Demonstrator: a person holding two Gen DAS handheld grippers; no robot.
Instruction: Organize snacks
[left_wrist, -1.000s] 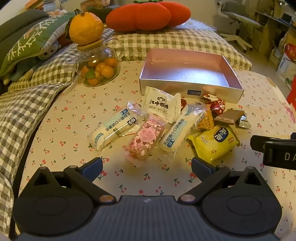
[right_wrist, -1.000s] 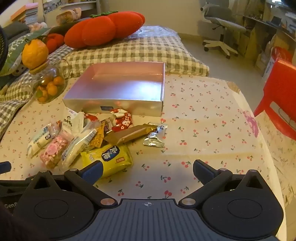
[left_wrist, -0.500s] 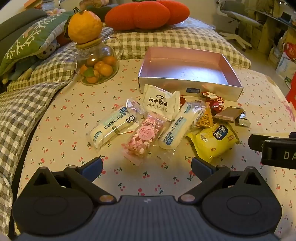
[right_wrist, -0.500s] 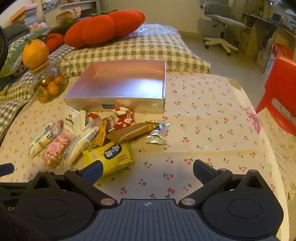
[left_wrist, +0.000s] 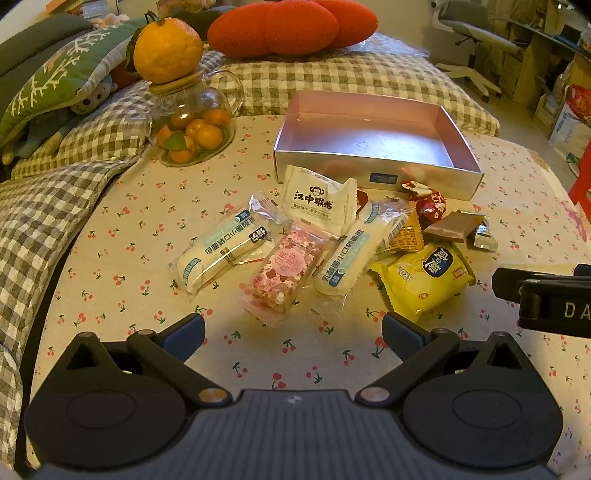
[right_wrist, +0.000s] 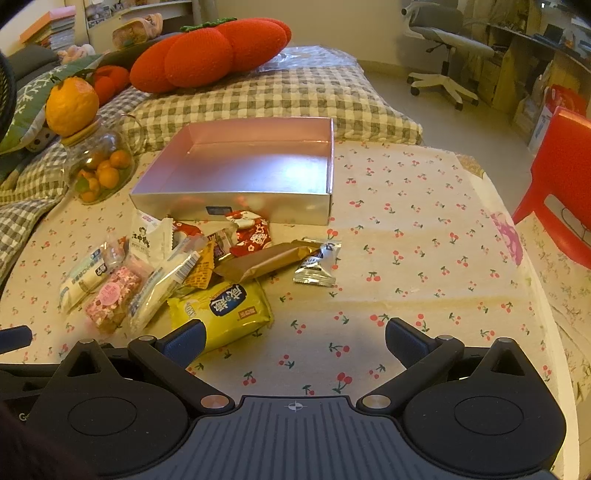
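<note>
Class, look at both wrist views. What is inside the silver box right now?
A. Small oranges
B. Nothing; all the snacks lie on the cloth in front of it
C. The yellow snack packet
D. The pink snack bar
B. The silver box shows only its bare floor, while the yellow packet, the pink bar and the other wrapped snacks lie on the cloth in front of it.

"ARD" on yellow pkt (left_wrist: 424, 278)
</note>
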